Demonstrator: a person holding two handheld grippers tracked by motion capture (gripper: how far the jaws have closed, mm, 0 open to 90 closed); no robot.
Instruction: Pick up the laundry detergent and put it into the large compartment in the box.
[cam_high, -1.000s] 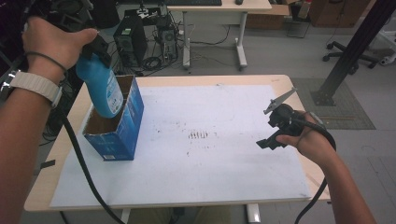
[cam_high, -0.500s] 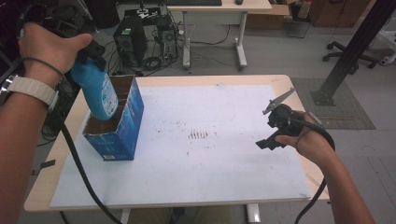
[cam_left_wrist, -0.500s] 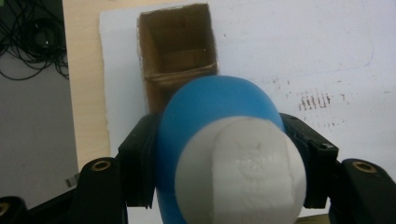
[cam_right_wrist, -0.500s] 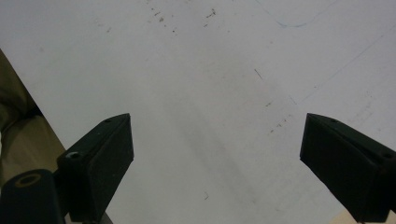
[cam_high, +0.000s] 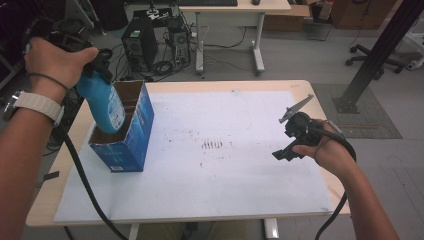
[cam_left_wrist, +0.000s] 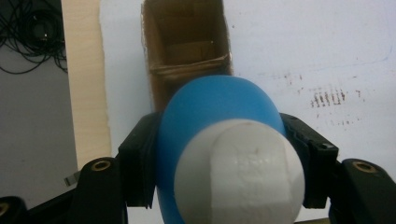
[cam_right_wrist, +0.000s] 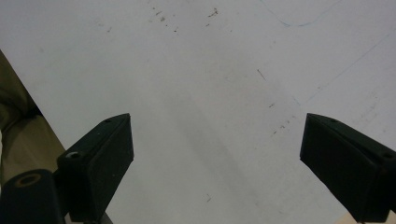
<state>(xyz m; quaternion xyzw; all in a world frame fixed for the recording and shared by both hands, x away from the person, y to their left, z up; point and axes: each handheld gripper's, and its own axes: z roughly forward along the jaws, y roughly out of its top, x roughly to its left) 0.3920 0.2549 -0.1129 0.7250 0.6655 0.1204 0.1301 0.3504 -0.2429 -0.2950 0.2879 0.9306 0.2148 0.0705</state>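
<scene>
A blue bottle (cam_high: 102, 102) with a white cap (cam_left_wrist: 239, 171) hangs tilted over the open blue cardboard box (cam_high: 131, 134) at the table's left, its lower end down inside the box mouth. My left gripper (cam_high: 92, 62) is shut on the bottle's upper part; in the left gripper view both black jaws press the bottle (cam_left_wrist: 219, 107) from either side, above the box's brown inside (cam_left_wrist: 187, 51). My right gripper (cam_high: 287, 137) hovers over the table's right side, its jaws wide apart with nothing between them, above the bare white sheet (cam_right_wrist: 210, 93).
A white sheet (cam_high: 225, 170) with dark smudges covers most of the wooden table (cam_high: 80, 130). Behind the table stand a computer tower (cam_high: 137, 42) with cables and another desk (cam_high: 235, 10). A black post (cam_high: 372, 55) rises at the right.
My left gripper has lowered the blue bottle, whose bottom end now sits deeper in the box. The right gripper has stayed in place.
</scene>
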